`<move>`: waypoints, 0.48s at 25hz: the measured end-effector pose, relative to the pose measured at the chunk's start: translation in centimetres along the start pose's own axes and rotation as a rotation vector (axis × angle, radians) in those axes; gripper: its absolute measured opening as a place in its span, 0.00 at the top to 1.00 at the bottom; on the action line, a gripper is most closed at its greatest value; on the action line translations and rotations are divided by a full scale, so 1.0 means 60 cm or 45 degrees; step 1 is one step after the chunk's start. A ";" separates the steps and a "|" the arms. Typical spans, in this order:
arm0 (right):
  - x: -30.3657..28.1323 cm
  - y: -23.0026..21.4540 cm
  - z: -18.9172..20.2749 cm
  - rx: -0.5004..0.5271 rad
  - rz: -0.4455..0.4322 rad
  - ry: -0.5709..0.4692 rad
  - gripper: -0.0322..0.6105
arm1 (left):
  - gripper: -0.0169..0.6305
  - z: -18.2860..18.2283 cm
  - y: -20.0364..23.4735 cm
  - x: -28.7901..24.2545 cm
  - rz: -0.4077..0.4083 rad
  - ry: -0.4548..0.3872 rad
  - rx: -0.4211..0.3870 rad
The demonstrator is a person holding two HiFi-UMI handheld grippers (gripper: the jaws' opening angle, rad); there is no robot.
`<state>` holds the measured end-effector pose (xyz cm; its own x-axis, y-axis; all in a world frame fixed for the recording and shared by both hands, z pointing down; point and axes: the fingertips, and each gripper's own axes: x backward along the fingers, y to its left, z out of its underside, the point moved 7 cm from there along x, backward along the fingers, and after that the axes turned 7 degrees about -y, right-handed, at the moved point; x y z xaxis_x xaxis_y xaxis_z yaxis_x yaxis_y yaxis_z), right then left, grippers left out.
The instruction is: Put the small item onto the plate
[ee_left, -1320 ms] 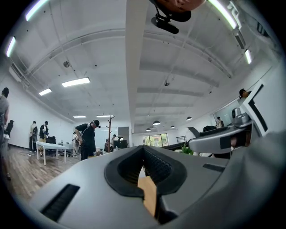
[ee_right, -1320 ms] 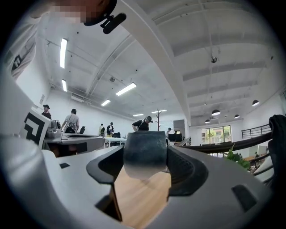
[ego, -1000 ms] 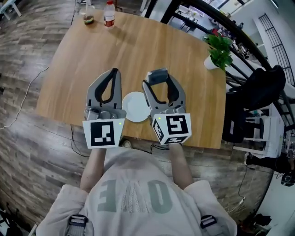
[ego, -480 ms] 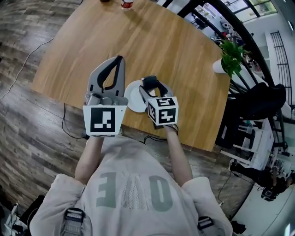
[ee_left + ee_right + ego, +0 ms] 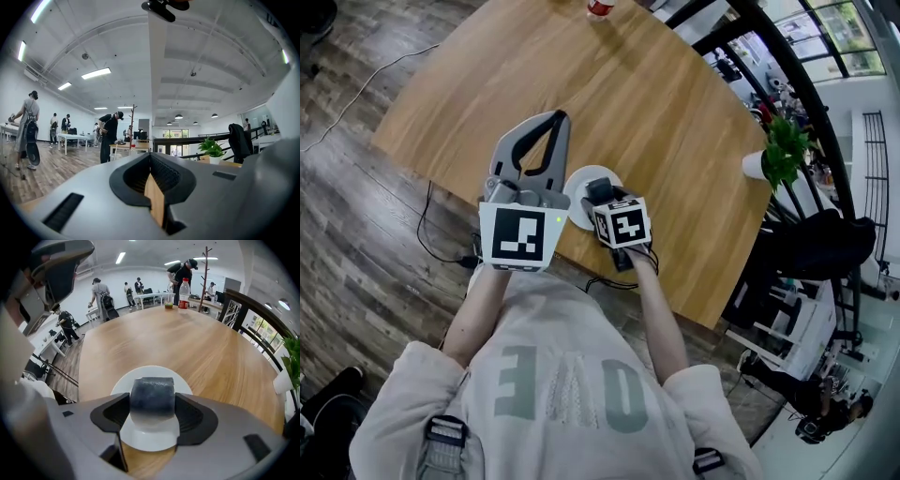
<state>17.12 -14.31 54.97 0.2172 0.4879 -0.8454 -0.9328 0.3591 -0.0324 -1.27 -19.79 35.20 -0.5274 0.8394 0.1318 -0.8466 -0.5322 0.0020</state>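
Observation:
A small dark grey block [image 5: 152, 392] is clamped between the jaws of my right gripper [image 5: 152, 405]. It hangs just above the white plate [image 5: 125, 380], over the plate's near half. In the head view the right gripper [image 5: 600, 195] tips steeply down over the plate [image 5: 576, 184], which lies near the front edge of the wooden table [image 5: 656, 103]. My left gripper [image 5: 558, 118] is held to the left of the plate, jaws shut with their tips meeting and nothing held. The left gripper view [image 5: 151, 165] looks up at the room, not at the table.
A red-capped bottle [image 5: 184, 287] stands at the table's far end. A potted plant [image 5: 780, 155] sits at the right edge. A black chair with a jacket [image 5: 825, 246] is beyond it. A cable [image 5: 441, 251] trails on the wood floor. Several people stand at distant desks.
The right gripper has tipped nose-down and drawn in over the plate with the block. The left gripper has kept its pose. The head camera has shifted.

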 end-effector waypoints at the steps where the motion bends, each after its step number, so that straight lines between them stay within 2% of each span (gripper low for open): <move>1: -0.003 0.000 0.003 0.012 0.003 0.017 0.47 | 0.96 0.001 0.003 0.001 -0.010 0.006 0.002; 4: -0.011 -0.001 0.006 0.022 0.012 0.054 0.47 | 0.96 0.004 0.014 0.005 -0.035 0.018 0.006; 6: -0.014 -0.004 0.007 -0.017 0.017 0.055 0.47 | 0.96 0.004 0.018 0.007 -0.041 0.020 0.006; 9: -0.016 -0.011 0.004 -0.108 0.050 0.024 0.47 | 0.96 0.005 0.019 0.009 -0.039 0.024 0.004; 12: -0.014 -0.009 0.003 -0.134 0.081 -0.012 0.47 | 0.96 0.003 0.019 0.011 -0.030 0.023 0.001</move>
<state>17.50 -14.74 55.80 0.1589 0.5145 -0.8427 -0.9696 0.2422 -0.0349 -2.58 -19.83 35.46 -0.5083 0.8536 0.1140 -0.8589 -0.5121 0.0053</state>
